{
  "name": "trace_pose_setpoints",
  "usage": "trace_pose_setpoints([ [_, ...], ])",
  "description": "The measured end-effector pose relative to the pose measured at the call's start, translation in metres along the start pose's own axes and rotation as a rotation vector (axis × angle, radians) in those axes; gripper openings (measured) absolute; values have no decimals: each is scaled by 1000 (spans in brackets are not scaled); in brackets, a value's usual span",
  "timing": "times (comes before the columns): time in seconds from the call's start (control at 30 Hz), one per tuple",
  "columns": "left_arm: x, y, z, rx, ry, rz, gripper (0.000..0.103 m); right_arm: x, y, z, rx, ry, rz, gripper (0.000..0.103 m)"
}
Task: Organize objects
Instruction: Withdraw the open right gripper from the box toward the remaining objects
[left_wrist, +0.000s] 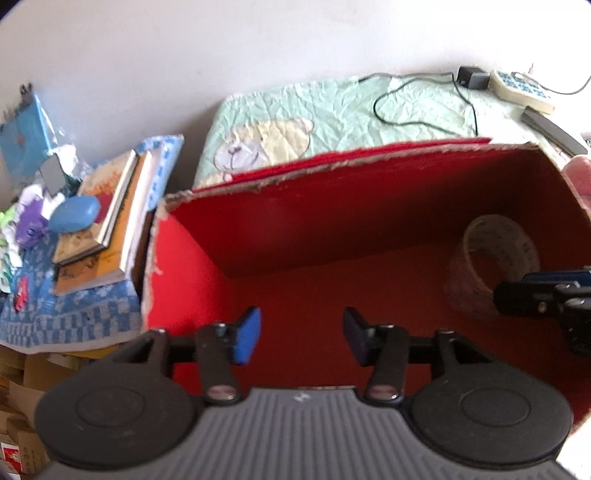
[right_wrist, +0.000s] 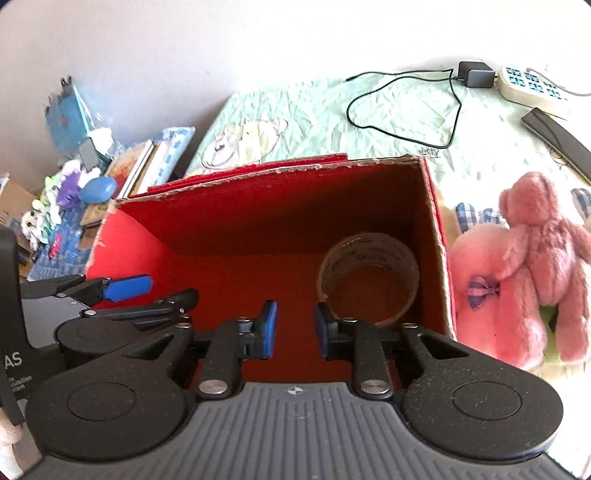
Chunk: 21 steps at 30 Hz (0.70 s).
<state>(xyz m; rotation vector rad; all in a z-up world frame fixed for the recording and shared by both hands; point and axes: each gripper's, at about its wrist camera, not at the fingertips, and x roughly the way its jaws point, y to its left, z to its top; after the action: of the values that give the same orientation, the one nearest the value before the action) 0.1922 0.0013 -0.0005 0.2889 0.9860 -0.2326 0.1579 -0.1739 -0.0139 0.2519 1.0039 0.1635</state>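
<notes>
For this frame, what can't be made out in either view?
- Left wrist view: the pink plush toy is cut off by the red box wall and the frame edge.
- Both views: print on the tape roll is too blurred to read.
- Both views: book titles are too small.

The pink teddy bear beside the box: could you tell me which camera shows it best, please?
The right wrist view: the pink teddy bear shows whole, right of the red box. The left wrist view catches only a pink sliver at its right edge.
</notes>
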Motion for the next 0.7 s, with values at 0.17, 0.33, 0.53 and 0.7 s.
trace_pose_setpoints([
  [0.17, -27, -7, -3, -15, -38, 30, 69, -21, -5, -12, -6, -49, 21, 32],
  [0.33, -55, -19, -10, -32, -65, 61, 76, -45, -5, -27, -27, -121, 39, 35],
  [0.53, -89, -37, -20, -50, -97, 100, 83, -71, -11, -40, -69, -167, 71, 45],
  [0.7, -110, -55, -29, -60, -107, 129, 85, -87, -18, -52, -89, -165, 105, 45],
])
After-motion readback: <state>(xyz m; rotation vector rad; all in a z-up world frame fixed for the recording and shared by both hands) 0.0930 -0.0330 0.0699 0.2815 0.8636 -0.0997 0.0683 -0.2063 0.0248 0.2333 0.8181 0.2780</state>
